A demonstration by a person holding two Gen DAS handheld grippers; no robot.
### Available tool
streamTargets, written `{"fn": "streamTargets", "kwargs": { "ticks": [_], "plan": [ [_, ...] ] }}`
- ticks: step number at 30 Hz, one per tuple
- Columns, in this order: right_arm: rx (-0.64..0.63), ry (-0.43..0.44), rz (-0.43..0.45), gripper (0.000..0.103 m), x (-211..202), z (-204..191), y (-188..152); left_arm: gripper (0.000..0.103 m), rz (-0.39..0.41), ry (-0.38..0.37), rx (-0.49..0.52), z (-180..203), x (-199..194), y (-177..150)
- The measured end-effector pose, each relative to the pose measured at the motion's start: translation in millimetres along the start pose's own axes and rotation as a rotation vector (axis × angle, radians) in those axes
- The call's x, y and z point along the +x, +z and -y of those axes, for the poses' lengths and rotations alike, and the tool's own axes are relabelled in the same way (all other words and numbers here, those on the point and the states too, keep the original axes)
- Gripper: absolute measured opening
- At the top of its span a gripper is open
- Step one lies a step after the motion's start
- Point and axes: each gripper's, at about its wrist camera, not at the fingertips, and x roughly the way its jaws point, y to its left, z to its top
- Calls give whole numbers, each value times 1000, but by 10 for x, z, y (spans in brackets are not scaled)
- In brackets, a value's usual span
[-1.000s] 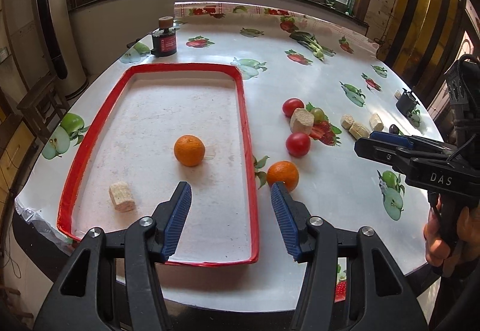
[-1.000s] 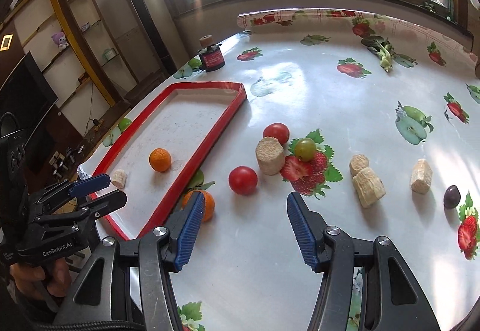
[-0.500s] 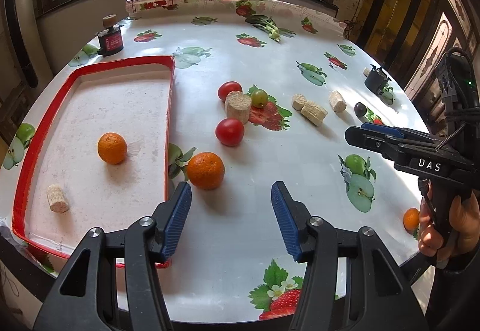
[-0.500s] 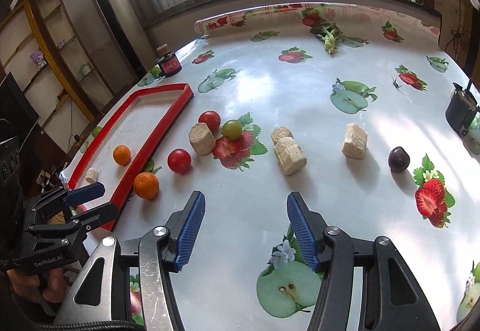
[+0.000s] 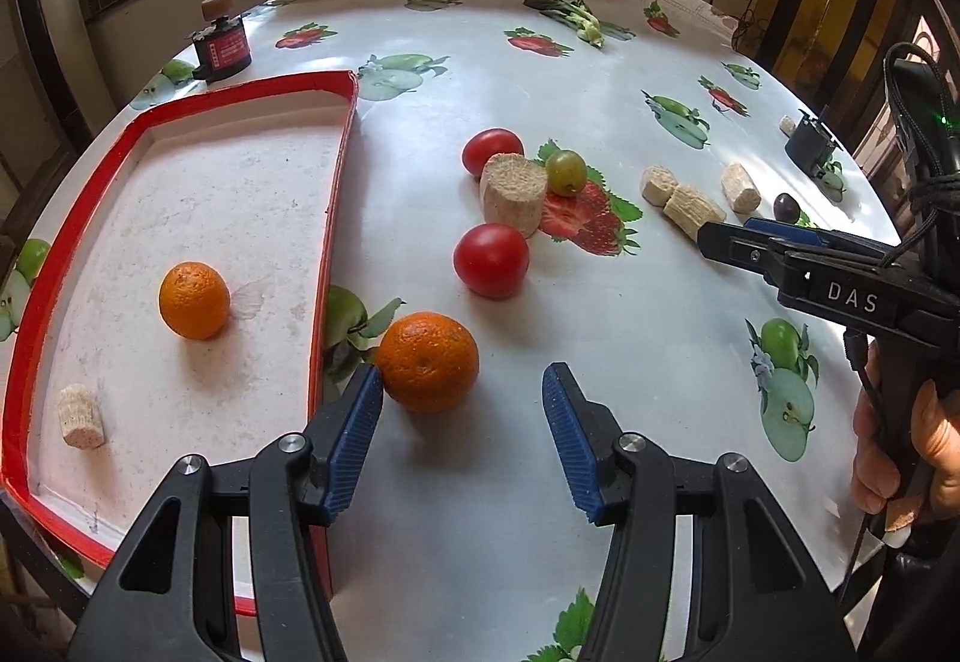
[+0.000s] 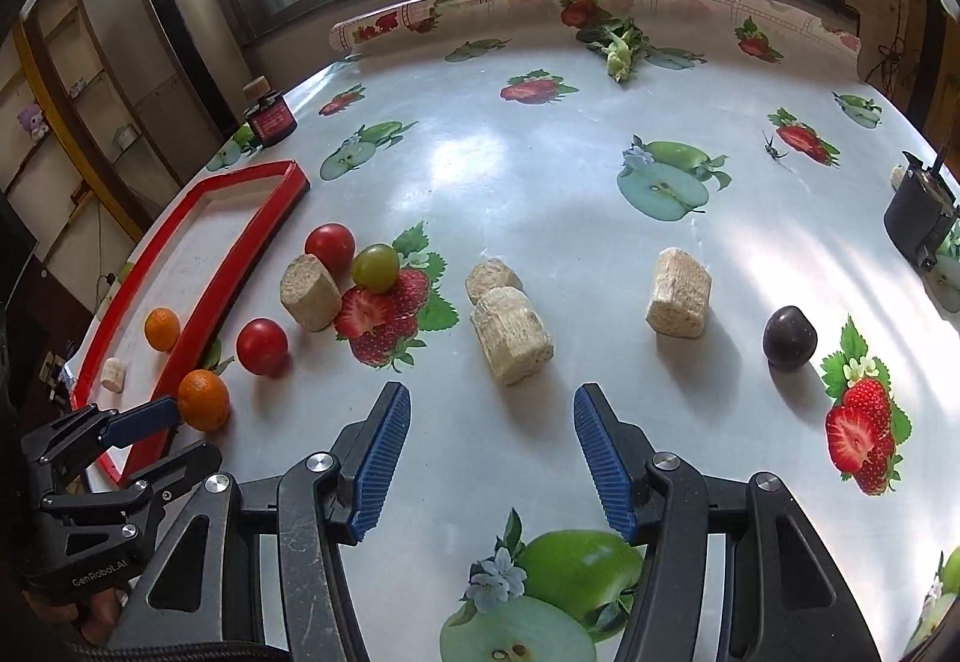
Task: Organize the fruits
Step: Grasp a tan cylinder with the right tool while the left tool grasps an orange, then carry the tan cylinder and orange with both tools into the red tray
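My left gripper [image 5: 462, 404] is open, low over the table just right of the red-rimmed tray [image 5: 336, 218]. An orange [image 5: 429, 360] lies on the cloth just ahead of its fingertips, close by the left finger and apart from the right one. The tray holds a second orange [image 5: 194, 300] and a corn piece [image 5: 81, 416]. My right gripper [image 6: 492, 422] is open and empty, with a corn chunk [image 6: 511, 335] lying just ahead of it. Further left lie two tomatoes [image 6: 261, 345] [image 6: 329, 246], a green fruit [image 6: 375, 267] and a dark plum [image 6: 789, 336]. The left gripper [image 6: 186, 431] shows beside the orange [image 6: 204, 399].
More corn chunks [image 6: 310, 291] [image 6: 492, 275] [image 6: 678, 293] are scattered over the fruit-print cloth. A black box [image 6: 921, 215] stands at the right edge, a small red-labelled bottle [image 6: 270, 116] at the back left, and leafy greens [image 6: 618, 44] at the back. A hand [image 5: 900, 458] grips the right tool.
My left gripper has moved right, off the tray, and down to the orange on the cloth. My right gripper has swung right and lower, from the tomatoes toward the corn chunks.
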Motion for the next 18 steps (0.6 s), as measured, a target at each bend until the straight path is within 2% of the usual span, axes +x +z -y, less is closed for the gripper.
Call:
{"fn": "streamTargets", "kwargs": {
  "ticks": [5, 7, 8, 9, 18],
  "plan": [
    [-31, -62, -29, 58, 283, -47, 134, 54, -24, -1, 2, -31, 155, 71],
    [-32, -75, -39, 45, 367, -46, 154, 44, -28, 1, 19, -1, 201, 74],
    [-36, -89, -30, 39, 381, -47, 156, 35, -22, 10, 24, 3, 204, 71],
    [-39, -96, -26, 33, 380, -50, 154, 33, -19, -1, 27, -1, 201, 73],
    [1, -9, -16, 31, 163, -31, 22, 33, -7, -58, 1, -71, 81, 8]
  ]
}}
